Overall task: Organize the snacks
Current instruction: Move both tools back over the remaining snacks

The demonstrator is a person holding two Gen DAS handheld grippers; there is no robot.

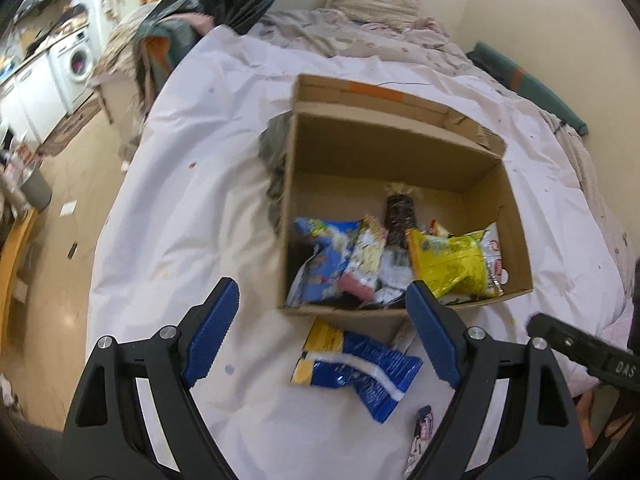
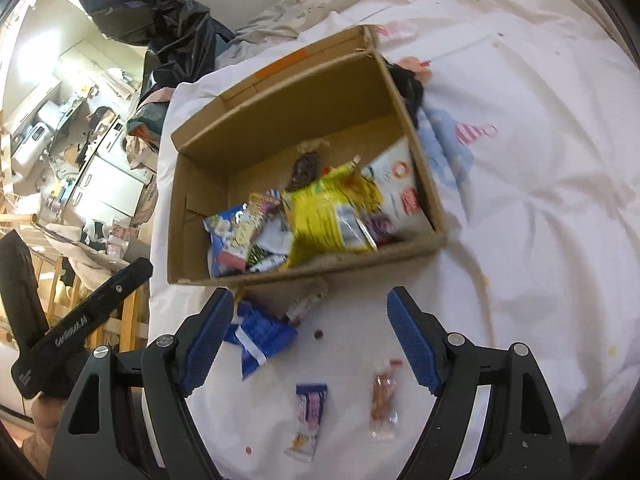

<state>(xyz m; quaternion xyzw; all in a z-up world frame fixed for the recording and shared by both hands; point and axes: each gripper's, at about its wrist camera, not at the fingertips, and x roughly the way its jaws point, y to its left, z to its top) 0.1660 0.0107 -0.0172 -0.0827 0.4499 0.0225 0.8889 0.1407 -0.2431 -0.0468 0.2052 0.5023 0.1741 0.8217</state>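
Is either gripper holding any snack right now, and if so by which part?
Nothing is held. The left gripper and the right gripper both stand open and empty above the white sheet, near the brown cardboard box.

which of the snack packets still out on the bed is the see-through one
The small clear packet with orange-brown bits inside, lying between the right gripper's open jaws. The blue packet and the purple-and-white bar beside it are opaque.

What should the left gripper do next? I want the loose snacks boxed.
Probably lower the open left gripper onto the blue packet lying on the sheet just outside the cardboard box; it sits between the empty fingers, still unboxed.
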